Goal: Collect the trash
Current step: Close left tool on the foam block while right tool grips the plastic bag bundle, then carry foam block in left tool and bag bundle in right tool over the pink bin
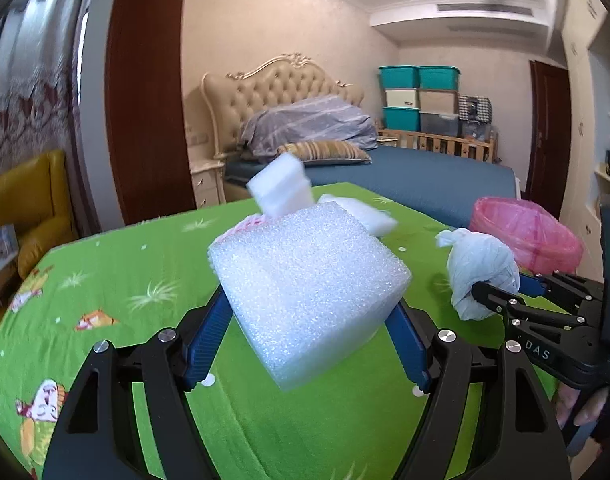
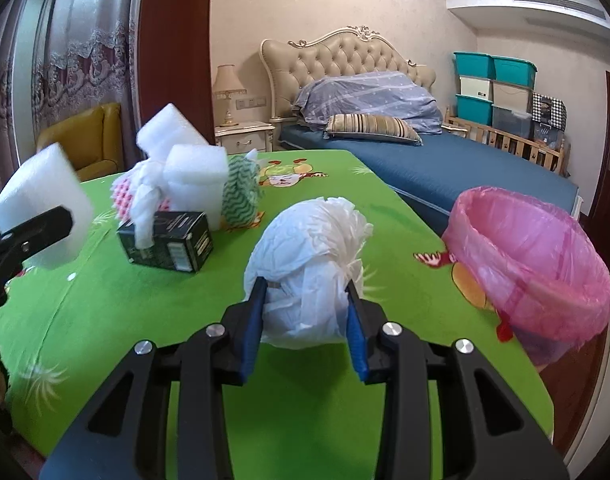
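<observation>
My left gripper (image 1: 311, 300) is shut on a big white foam block (image 1: 305, 288) and holds it above the green table (image 1: 125, 280). The block also shows at the left of the right wrist view (image 2: 41, 204). My right gripper (image 2: 307, 300) is shut on a crumpled white plastic bag (image 2: 305, 256), which also shows in the left wrist view (image 1: 481, 272). A bin with a pink liner (image 2: 533, 264) stands at the table's right edge, right of the bag. More trash lies at the far left of the table: white foam blocks (image 2: 193, 168), a dark box (image 2: 165, 246), a green patterned cloth (image 2: 241, 192).
A bed (image 2: 445, 160) with a tufted headboard stands behind the table. A yellow armchair (image 2: 85, 140) is at the far left. Storage boxes (image 2: 493, 92) are stacked at the back right. The green cloth covers the table to its edges.
</observation>
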A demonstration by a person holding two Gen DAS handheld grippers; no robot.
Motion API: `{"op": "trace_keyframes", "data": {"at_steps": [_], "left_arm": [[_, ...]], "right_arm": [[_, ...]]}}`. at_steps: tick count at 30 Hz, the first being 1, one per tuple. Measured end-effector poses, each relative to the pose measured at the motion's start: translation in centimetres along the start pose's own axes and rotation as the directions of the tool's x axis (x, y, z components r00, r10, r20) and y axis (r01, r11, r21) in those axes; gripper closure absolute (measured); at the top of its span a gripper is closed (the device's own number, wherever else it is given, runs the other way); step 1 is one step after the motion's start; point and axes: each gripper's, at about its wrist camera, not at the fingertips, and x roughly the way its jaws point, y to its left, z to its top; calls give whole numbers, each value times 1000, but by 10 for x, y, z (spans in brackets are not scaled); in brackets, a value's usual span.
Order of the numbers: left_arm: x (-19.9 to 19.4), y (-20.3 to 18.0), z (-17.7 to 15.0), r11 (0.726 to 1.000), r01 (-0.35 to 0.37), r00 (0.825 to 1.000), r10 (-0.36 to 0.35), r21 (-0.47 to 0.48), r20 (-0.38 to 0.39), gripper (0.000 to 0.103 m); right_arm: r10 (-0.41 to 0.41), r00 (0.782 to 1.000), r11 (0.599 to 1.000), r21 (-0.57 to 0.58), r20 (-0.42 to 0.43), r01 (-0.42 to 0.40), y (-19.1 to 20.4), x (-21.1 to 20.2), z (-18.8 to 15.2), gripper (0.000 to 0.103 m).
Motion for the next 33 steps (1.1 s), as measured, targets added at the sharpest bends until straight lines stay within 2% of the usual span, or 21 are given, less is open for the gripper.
{"op": "trace_keyframes", "data": {"at_steps": [4,10,17,24,33], "left_arm": [[-2,-12,-1,999,16,1000,-16,41,1,32],[-1,-16,-1,999,30,999,-30,42,-15,32],[0,-20,0,994,95,995,-94,45,-28,32],[10,-36,4,984,175,982,-172,43,-72,32],[26,-75,8,961,247,965,-232,123,-125,32]], "right_arm": [[-18,999,999,-37,41,19,1,-21,-1,67],[-33,997,999,-24,73,35,-10,-39,0,67],[-43,995,999,1,93,43,-23,-50,0,67],[-70,991,997,35,113,66,-41,-62,-1,67],[-110,988,992,69,111,102,-66,-74,-10,67]]}}
